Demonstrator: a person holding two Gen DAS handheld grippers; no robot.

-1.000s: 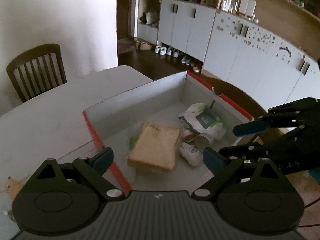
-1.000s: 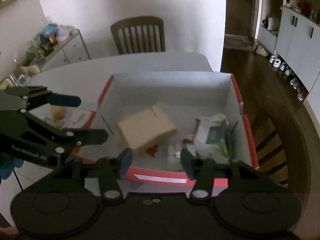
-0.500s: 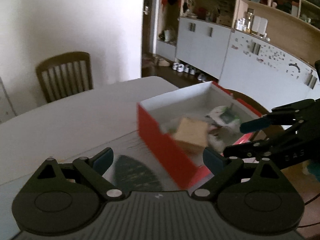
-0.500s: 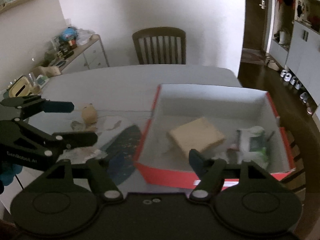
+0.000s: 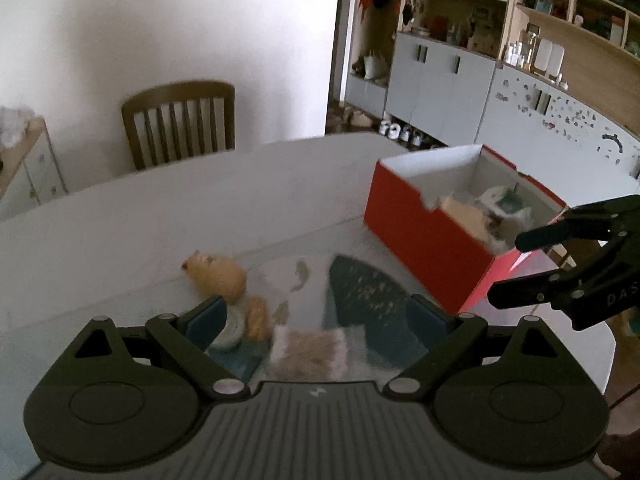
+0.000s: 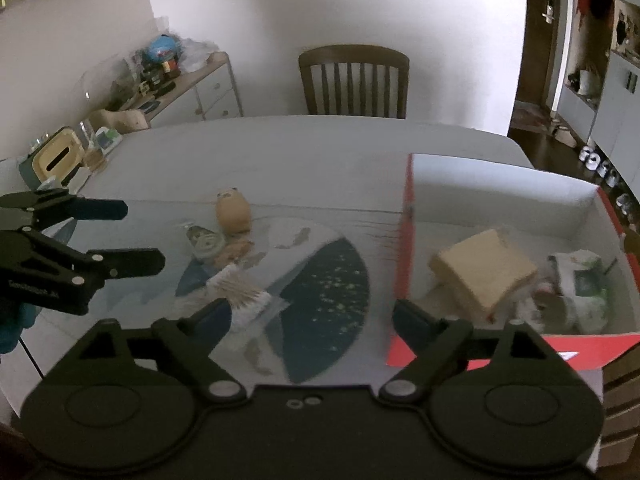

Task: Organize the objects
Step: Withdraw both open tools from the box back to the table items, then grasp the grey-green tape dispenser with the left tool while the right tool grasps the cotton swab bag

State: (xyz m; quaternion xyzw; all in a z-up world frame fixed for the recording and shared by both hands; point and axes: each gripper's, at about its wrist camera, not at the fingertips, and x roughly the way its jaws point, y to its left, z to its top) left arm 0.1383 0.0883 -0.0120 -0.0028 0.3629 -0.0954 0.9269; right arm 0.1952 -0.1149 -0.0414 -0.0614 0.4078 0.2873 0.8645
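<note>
- The left hand-held gripper (image 5: 316, 314) is held spread wide and empty above the near edge of the surface (image 5: 132, 216).
- The right hand-held gripper (image 6: 312, 312) is likewise held spread wide, with nothing between its fingers.
- A red box (image 6: 404, 264) is seen at the right edge of the surface; a tan packet (image 6: 484, 272) and a white-green pouch (image 6: 580, 280) are lying inside it.
- A patterned mat (image 6: 320, 280) is spread near the near edge, left of the box.
- On the mat's left part, a tan toy (image 6: 234, 210), a round tin (image 6: 206, 242) and a swab pack (image 6: 240, 296) are found close together.
</note>
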